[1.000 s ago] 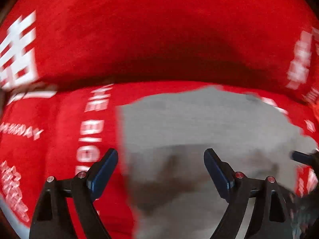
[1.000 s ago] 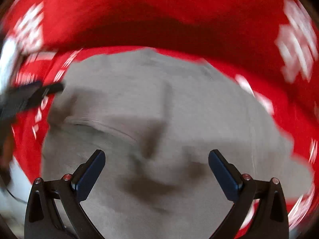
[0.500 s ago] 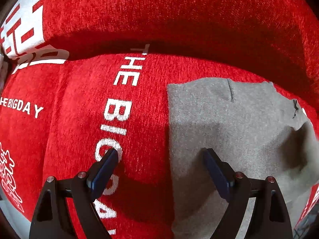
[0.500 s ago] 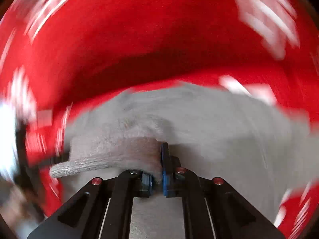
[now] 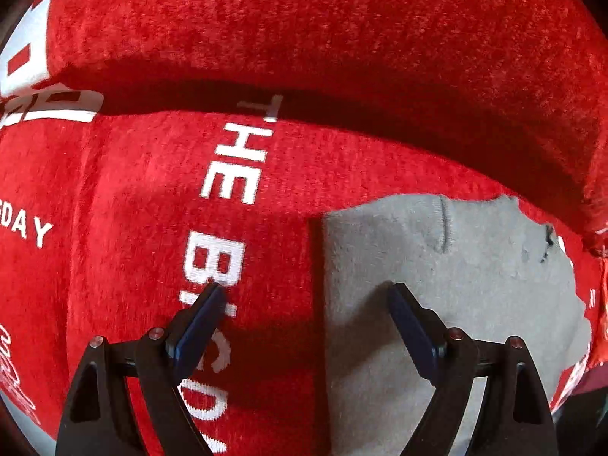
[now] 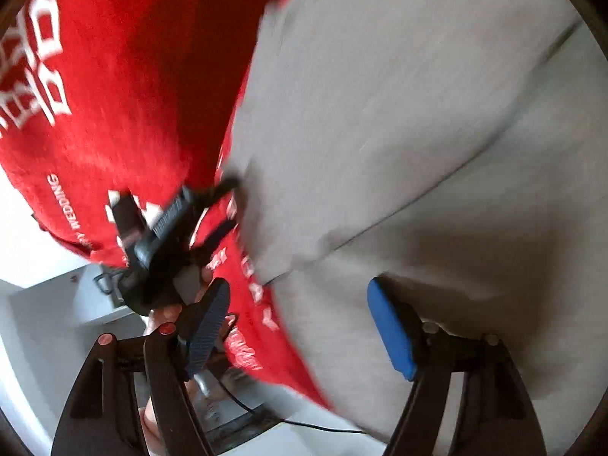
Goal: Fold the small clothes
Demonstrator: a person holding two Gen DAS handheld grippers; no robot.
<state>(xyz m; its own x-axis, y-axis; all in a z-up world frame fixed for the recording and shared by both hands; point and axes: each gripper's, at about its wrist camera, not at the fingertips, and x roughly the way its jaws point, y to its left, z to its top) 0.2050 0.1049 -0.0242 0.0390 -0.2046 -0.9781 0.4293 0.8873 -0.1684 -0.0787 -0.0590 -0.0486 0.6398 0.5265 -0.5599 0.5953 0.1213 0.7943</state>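
Note:
A grey knit garment (image 5: 475, 296) lies flat on a red blanket (image 5: 133, 228) printed with white letters. My left gripper (image 5: 304, 296) points down over the garment's straight left edge, one finger above the red blanket and the other above the grey cloth. Its jaws are closing and the pads press on nothing. In the right wrist view the grey garment (image 6: 418, 133) fills the right side with a seam running across it. My right gripper (image 6: 298, 287) hangs over its lower edge, jaws opening, nothing held. The left gripper (image 6: 230, 203) shows there, held in a hand (image 6: 167, 311).
A raised red ridge (image 5: 342, 38) runs along the back of the blanket, with a dark shadowed crease under it. Past the blanket's edge in the right wrist view is a white surface (image 6: 45, 323) with a black cable (image 6: 311, 423).
The right gripper was shut on a fold of grey cloth half a second ago; it has let go, opened and rolled. The left gripper sank and shifted to the garment's left edge.

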